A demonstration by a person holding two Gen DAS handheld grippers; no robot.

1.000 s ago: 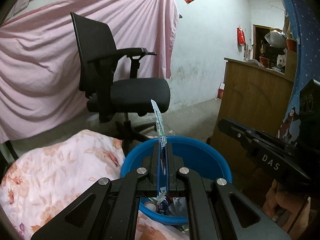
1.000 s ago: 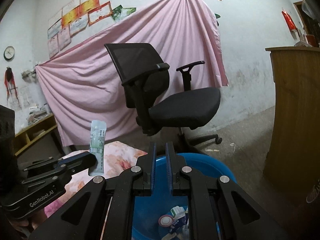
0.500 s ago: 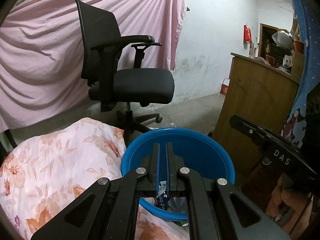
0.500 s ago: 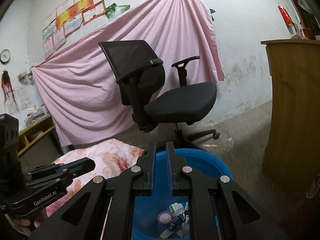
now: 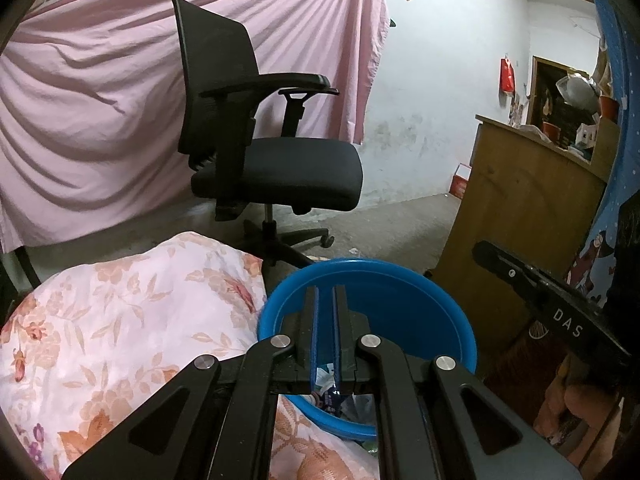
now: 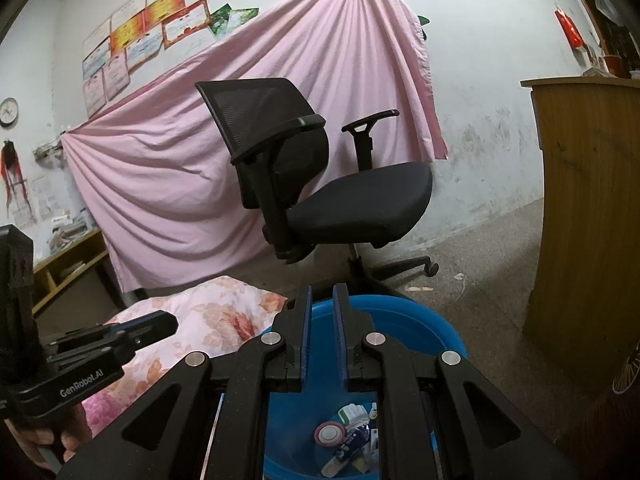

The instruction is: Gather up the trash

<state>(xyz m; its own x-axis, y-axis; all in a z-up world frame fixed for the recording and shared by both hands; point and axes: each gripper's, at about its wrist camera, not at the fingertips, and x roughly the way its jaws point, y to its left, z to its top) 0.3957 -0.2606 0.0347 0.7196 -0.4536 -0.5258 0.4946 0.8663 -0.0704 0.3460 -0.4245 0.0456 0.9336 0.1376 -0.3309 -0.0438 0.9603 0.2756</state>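
Left wrist view: the left gripper [image 5: 324, 294] hangs over the blue plastic basin [image 5: 400, 280], its fingers drawn together with nothing between them; wrappers [image 5: 332, 384] lie in the basin's bottom; the floral quilt [image 5: 128, 320] is just beside the basin.

Right wrist view: the right gripper [image 6: 321, 292] is likewise closed and empty above the basin [image 6: 404, 316]; wrappers and a small round lid [image 6: 330, 435] rest inside; a black office chair [image 6: 320, 184] stands behind.
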